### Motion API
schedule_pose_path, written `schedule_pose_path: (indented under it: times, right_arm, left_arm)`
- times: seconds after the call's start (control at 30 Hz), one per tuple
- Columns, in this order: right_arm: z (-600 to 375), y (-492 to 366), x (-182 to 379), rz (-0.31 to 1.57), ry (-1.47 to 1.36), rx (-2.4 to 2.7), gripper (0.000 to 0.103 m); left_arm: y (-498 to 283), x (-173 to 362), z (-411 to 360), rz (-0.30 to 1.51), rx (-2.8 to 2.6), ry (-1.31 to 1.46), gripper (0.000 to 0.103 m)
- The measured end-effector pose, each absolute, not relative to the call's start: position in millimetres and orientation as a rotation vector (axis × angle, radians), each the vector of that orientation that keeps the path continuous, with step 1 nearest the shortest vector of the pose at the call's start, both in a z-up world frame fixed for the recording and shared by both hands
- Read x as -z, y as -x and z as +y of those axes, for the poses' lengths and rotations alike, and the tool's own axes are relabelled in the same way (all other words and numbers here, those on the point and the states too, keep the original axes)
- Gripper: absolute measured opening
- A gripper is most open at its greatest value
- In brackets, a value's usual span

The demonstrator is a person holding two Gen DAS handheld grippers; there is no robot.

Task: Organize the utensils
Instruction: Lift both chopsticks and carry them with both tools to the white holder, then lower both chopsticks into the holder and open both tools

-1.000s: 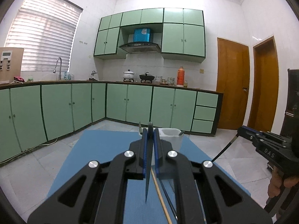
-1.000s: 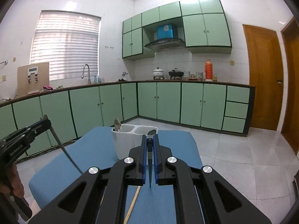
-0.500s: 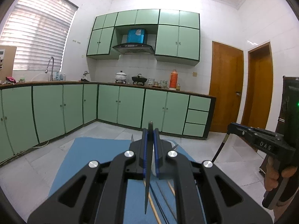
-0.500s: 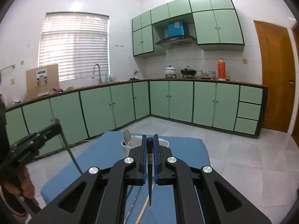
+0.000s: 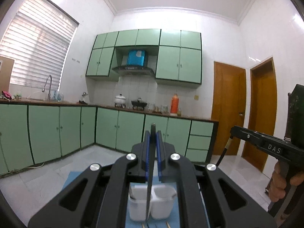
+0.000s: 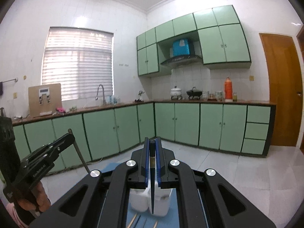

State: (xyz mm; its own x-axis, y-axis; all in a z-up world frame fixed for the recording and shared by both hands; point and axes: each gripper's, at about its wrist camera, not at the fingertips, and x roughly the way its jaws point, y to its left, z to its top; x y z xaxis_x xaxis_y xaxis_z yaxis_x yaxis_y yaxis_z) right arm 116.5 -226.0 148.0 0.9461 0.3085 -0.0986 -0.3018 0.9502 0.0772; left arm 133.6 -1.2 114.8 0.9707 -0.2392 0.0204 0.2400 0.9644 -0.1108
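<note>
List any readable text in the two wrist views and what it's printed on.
"DAS": white letters on the side of the right claw's black body, seen from the left wrist view.
Lettering on the side of the left claw's body, seen from the right wrist view: too blurred to read with confidence.
Label on the cardboard box on the counter: too small to read.
Blue box above the range hood: markings illegible.

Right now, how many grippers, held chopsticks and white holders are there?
Grippers: 2, the left gripper and the right gripper
Held chopsticks: 2, the left chopstick and the right chopstick
Holder: 1
Total: 5
</note>
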Motion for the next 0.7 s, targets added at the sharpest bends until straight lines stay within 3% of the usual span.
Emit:
schedule_pose_path:
  times: [0.3, 0.7]
  right_arm:
    - [-224, -169, -156, 0.075, -0.091, -0.254, 0.006]
    - [-216, -246, -101, 0.192, -0.103, -0.246, 0.006]
  left_arm:
    - [-197, -128, -23, -0.074, 0.219, 0.128, 0.005]
    - [-281, -77, -34, -0.018, 0.209, 0.133, 0.005]
